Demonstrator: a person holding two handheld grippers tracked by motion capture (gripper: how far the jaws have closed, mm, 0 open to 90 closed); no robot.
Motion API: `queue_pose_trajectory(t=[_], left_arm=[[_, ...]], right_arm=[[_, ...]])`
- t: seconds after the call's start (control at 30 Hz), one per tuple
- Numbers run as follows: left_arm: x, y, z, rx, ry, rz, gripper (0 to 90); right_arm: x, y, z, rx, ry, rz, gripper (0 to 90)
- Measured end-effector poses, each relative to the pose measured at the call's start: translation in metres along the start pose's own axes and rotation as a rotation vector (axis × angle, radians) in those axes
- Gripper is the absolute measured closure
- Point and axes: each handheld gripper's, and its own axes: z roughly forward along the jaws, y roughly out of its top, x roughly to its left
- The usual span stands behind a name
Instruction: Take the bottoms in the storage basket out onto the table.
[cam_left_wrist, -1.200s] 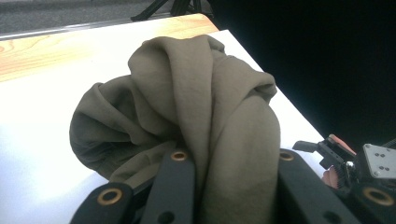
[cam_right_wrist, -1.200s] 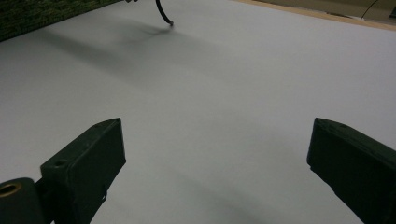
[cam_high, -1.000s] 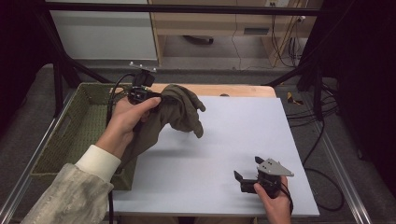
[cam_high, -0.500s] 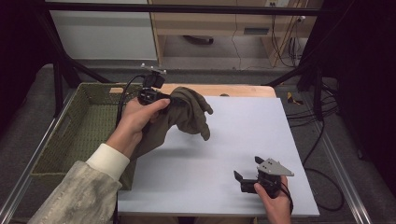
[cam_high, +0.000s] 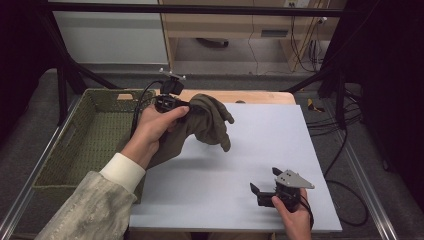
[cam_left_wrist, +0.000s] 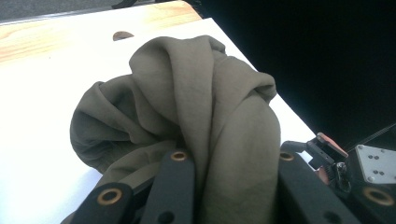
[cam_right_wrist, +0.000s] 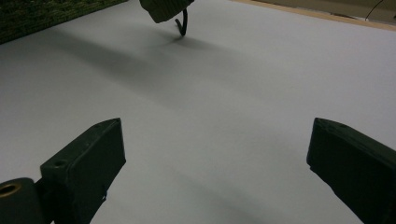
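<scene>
White sheeting covers most of the counter (cam_high: 260, 165), with a strip of bare wood showing along its far edge and a green woven basket (cam_high: 95, 135) set against its left side. Since a second ago the left gripper (cam_high: 172, 102) has carried the olive cloth (cam_high: 207, 122) a little way from the basket's rim, out over the white sheet — the bundle has crept off the basket and toward the middle of the counter. That reads as a piece of laundry taken out of the basket to be laid out or folded, with the laying down not yet done. Its fingers (cam_left_wrist: 173, 186) are clamped tight on a thick fold of the cloth (cam_left_wrist: 201, 116), which hangs bunched above the sheet, just right of the basket. The right gripper (cam_high: 277, 192) has not moved; it rests near the counter's front edge, well apart from the basket, fingers (cam_right_wrist: 88, 158) spread wide with nothing between them.

What kind of garment it is cannot be told — it is too crumpled. The hand hides part of the cloth, and the basket's inside is too dim to judge.
</scene>
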Motion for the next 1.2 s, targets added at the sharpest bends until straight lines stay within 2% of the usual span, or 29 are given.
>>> queue_pose_trajectory(t=[0.17,0.37,0.73,1.2], left_arm=[[-0.001,0.0,0.001,0.0,-0.001,-0.001,78.4],[-0.003,-0.001,0.005,0.014,0.008,0.02,78.4],[-0.003,-0.003,0.012,0.008,-0.008,0.008,78.3],[-0.023,0.009,0.023,-0.004,-0.043,0.017,78.1]], right_arm=[[0.0,0.0,0.0,-0.002,-0.001,-0.001,4.6],[0.0,0.0,0.0,-0.002,-0.002,-0.001,4.6],[-0.001,0.0,0.0,0.002,-0.001,-0.003,4.6],[0.0,0.001,-0.001,-0.002,0.001,-0.003,4.6]])
